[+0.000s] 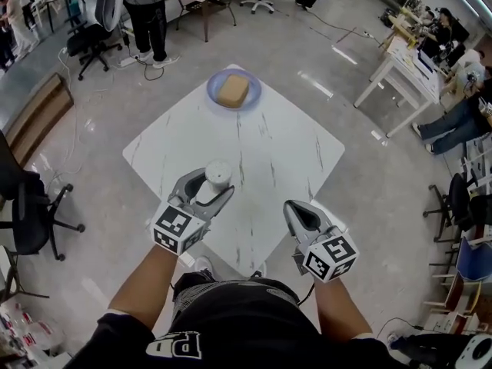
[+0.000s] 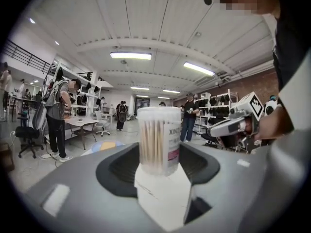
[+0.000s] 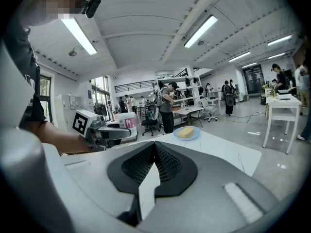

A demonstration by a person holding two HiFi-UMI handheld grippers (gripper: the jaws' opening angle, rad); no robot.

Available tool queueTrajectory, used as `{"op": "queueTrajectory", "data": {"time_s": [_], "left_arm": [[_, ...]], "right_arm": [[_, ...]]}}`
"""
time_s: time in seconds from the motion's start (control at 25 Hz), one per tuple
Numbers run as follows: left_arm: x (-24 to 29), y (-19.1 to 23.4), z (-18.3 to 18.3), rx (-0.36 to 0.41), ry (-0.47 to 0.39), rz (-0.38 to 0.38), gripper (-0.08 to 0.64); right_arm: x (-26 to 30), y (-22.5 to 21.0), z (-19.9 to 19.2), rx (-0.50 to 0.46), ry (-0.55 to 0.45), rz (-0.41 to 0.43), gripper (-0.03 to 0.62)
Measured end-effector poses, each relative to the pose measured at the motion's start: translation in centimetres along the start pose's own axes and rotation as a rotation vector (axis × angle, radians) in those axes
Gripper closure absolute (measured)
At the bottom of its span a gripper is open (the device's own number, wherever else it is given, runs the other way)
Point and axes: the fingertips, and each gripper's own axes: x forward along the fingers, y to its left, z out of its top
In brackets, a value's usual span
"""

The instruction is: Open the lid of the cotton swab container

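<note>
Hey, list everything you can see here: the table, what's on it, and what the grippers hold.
cotton swab container: one, clear with white lid, upright in the left gripper
table: one, white marbled, centre
plate: one, blue, table's far corner
block: one, tan, on the plate
office chairs: several, black, on the surrounding floor
bystanders: several, dark clothes, at the room's edges
left gripper: one, grey, shut on that container
right gripper: one, grey, shut, empty

Clear, glossy plastic cotton swab container [image 2: 159,140] — pale wooden sticks [image 2: 147,142] inside; table [image 1: 296,156] smooth, white, marble-veined; floor [image 1: 377,191] polished, reflective.
</note>
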Motion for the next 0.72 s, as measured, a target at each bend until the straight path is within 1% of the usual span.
{"op": "queueTrajectory", "data": {"time_s": [0.32,0.56,0.72], "left_arm": [[-3.7,-0.9,-0.6,0.012,0.007,0.018,0.255],[-4.9,-1.1,0.0,0.015,0.001,0.028,0.255],[-5.4,-1.5,0.2,0.013,-0.003,0.031,0.255]], "right_arm": [[0.0,1.4,-1.2,-0.004,0.017,0.013,0.592],[0.3,1.6,-1.1,-0.026,0.026,0.023,0.592],[0.2,1.2,-1.4,-0.026,0.026,0.011,0.592]]}}
